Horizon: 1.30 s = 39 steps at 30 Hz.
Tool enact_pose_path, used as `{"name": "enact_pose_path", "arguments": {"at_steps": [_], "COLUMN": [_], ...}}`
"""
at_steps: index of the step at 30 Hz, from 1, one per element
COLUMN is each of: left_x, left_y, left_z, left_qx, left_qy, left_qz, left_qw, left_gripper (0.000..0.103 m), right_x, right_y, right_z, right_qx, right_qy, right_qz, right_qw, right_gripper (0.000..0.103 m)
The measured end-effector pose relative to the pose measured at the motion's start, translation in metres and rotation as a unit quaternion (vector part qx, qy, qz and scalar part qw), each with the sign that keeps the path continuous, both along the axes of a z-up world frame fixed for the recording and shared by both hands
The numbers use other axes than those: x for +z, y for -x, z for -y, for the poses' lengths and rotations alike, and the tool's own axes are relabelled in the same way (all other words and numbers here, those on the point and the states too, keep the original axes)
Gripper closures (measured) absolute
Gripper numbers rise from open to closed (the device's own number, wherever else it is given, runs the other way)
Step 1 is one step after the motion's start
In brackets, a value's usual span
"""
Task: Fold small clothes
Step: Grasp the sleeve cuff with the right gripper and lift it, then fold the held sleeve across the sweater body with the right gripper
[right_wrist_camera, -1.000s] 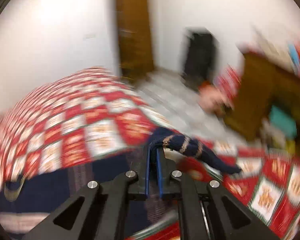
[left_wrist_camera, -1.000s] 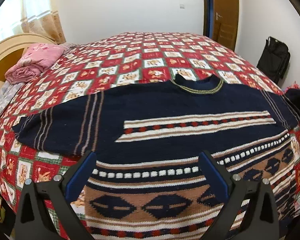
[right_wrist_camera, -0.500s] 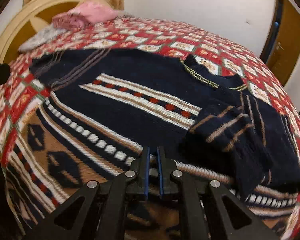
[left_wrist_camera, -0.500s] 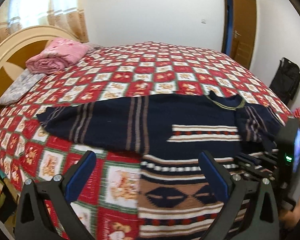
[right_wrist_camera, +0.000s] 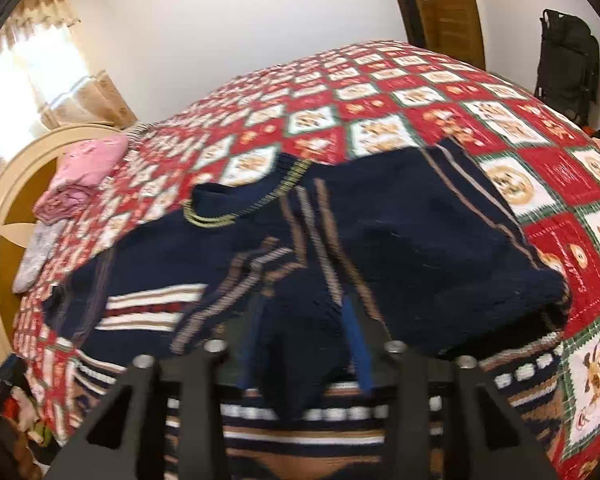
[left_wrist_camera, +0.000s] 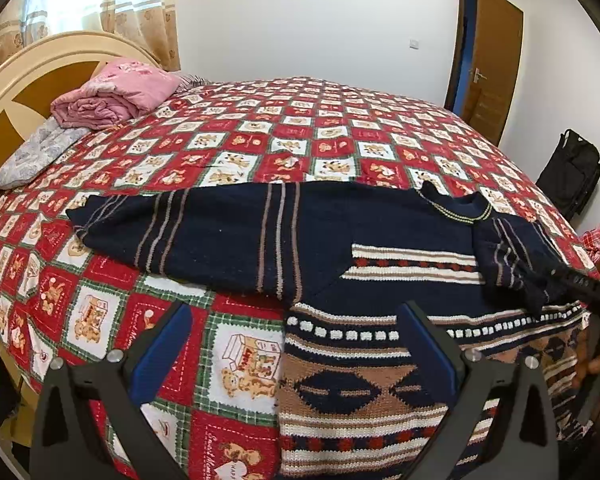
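Observation:
A dark navy knitted sweater (left_wrist_camera: 340,240) with tan, white and red bands lies flat on the red patchwork quilt (left_wrist_camera: 300,136). Its left sleeve (left_wrist_camera: 160,232) stretches out to the left. The right sleeve (left_wrist_camera: 512,264) lies folded over the chest. My left gripper (left_wrist_camera: 294,344) hovers open above the sweater's left side seam, holding nothing. In the right wrist view my right gripper (right_wrist_camera: 304,340) sits low over the folded sleeve (right_wrist_camera: 300,280). Its jaws are opening, the sleeve's end lies between the blue pads (right_wrist_camera: 356,340), and neither pad presses on it.
A folded pink blanket (left_wrist_camera: 116,96) and a grey pillow (left_wrist_camera: 40,152) lie by the cream headboard (left_wrist_camera: 16,80) at the far left. A brown door (left_wrist_camera: 496,60) and a black bag (left_wrist_camera: 572,172) stand beyond the bed's right side. Bare quilt stretches behind the sweater.
My right gripper carried the right sleeve across onto the sweater's chest, came down, and its jaws parted. My left gripper shifted left along the sweater's hem, staying open.

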<state>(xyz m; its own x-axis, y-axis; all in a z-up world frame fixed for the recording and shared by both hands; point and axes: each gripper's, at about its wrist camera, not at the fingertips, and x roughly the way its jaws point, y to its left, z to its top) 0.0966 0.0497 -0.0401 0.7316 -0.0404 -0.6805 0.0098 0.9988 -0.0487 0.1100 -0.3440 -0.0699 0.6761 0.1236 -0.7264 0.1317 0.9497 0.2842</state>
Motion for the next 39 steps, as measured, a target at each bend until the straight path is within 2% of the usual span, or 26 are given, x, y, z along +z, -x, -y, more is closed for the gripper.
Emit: {"name": "enact_pose_path", "arguments": {"at_steps": [2,5,6,7,10,15,17,19,20,21,23,24,25,27,28,30,33,36,37,38,39], "left_x": [-0.002,-0.002,-0.002,-0.002,-0.002,-0.004,-0.003,-0.002,-0.001,0.001,0.003,0.003,0.003,-0.001,-0.003,-0.008,-0.015,-0.016,-0.015,-0.013,-0.011], "left_y": [-0.002,-0.002,-0.002,-0.003,-0.003,-0.004,-0.003,-0.002,-0.002,0.0,0.004,0.006,0.006,0.003,0.0,-0.005,-0.011,-0.01,-0.008,-0.006,-0.004], "left_z": [-0.002,-0.003,-0.003,-0.004,-0.006,-0.012,-0.014,-0.015,-0.016,-0.018,-0.02,-0.021,-0.023,-0.026,-0.027,-0.027,-0.02,-0.012,-0.01,-0.01,-0.011], "left_qx": [0.001,0.003,0.004,0.005,0.009,0.017,0.02,0.022,0.022,0.022,0.021,0.02,0.02,0.025,0.025,0.02,0.013,0.002,-0.002,-0.002,-0.001], "left_qy": [0.004,0.006,0.006,0.006,0.008,0.019,0.019,0.017,0.014,0.01,-0.003,-0.011,-0.016,-0.012,-0.005,0.014,0.029,0.027,0.021,0.017,0.009], "left_qz": [-0.006,-0.008,-0.007,-0.007,-0.007,-0.011,-0.009,-0.008,-0.007,-0.004,0.007,0.012,0.016,0.012,0.007,-0.004,-0.02,-0.028,-0.026,-0.023,-0.017], "left_qw": [1.0,0.9999,1.0,0.9999,0.9999,0.9996,0.9996,0.9996,0.9996,0.9997,0.9998,0.9997,0.9995,0.9995,0.9997,0.9997,0.9993,0.9993,0.9994,0.9996,0.9998], "left_gripper": [0.0,0.0,0.0,0.0,0.0,0.0,0.0,0.0,0.0,0.0,0.0,0.0,0.0,0.0,0.0,0.0,0.0,0.0,0.0,0.0,0.0], "right_x": [-0.007,-0.005,-0.004,-0.003,0.003,0.033,0.042,0.044,0.046,0.05,0.059,0.061,0.061,0.056,0.052,0.038,0.015,-0.009,-0.011,-0.01,-0.01], "right_y": [0.0,0.0,-0.003,-0.003,-0.008,-0.03,-0.041,-0.051,-0.054,-0.054,-0.049,-0.046,-0.041,-0.027,-0.018,-0.008,-0.003,-0.007,-0.008,-0.007,-0.008], "right_z": [0.002,-0.016,-0.026,-0.033,-0.052,-0.099,-0.119,-0.131,-0.133,-0.131,-0.115,-0.103,-0.087,-0.054,-0.037,-0.01,-0.008,-0.036,-0.05,-0.059,-0.065], "right_qx": [0.002,0.028,0.05,0.064,0.085,0.16,0.197,0.228,0.225,0.215,0.181,0.161,0.136,0.079,0.046,0.005,0.01,0.048,0.055,0.064,0.078], "right_qy": [-0.01,0.032,0.049,0.053,0.052,-0.033,-0.126,-0.229,-0.244,-0.244,-0.21,-0.189,-0.169,-0.139,-0.117,-0.07,-0.029,0.036,0.083,0.111,0.112], "right_qz": [-0.015,-0.011,-0.018,-0.023,-0.039,-0.005,0.017,0.021,0.022,0.032,0.055,0.06,0.06,0.063,0.066,0.04,-0.005,-0.044,-0.045,-0.041,-0.044], "right_qw": [1.0,0.999,0.997,0.996,0.994,0.987,0.972,0.946,0.943,0.945,0.959,0.967,0.974,0.985,0.99,0.997,1.0,0.997,0.994,0.991,0.99], "right_gripper": [0.059,0.059,0.069,0.093,0.096,0.096,0.096,0.096,0.096,0.096,0.095,0.086,0.062,0.028,0.027,0.027,0.028,0.046,0.048,0.056,0.082]}}
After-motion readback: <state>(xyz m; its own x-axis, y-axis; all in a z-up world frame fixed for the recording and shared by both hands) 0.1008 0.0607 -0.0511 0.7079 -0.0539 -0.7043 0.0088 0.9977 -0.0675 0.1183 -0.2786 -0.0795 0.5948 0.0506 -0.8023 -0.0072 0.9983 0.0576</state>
